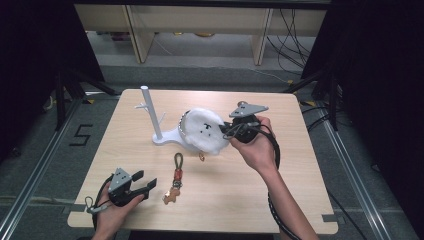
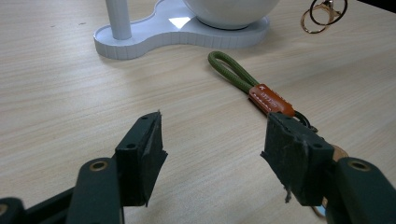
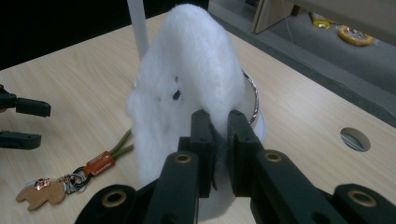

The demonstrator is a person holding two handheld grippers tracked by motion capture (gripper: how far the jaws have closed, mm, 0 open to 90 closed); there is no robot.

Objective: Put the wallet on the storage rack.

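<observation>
A fluffy white plush pouch point(image 1: 204, 131) with a small stitched face stands over the round bowl of a white stand point(image 1: 165, 137). My right gripper point(image 1: 226, 131) is shut on its right edge; in the right gripper view the plush pouch point(image 3: 187, 93) is pinched between the jaws of that gripper point(image 3: 218, 140). A keychain point(image 1: 176, 177) with a green cord loop, orange tag and tan charm lies on the table. My left gripper point(image 1: 147, 184) rests open near the front left, just left of it. In the left gripper view the keychain point(image 2: 252, 88) lies ahead of the open left gripper point(image 2: 215, 144).
The white stand has a tall post point(image 1: 151, 112) with short pegs. Gold rings point(image 2: 322, 14) lie beside the stand's base. A round hole point(image 3: 355, 138) is set in the tabletop at the right. Shelving and cables stand beyond the table's far edge.
</observation>
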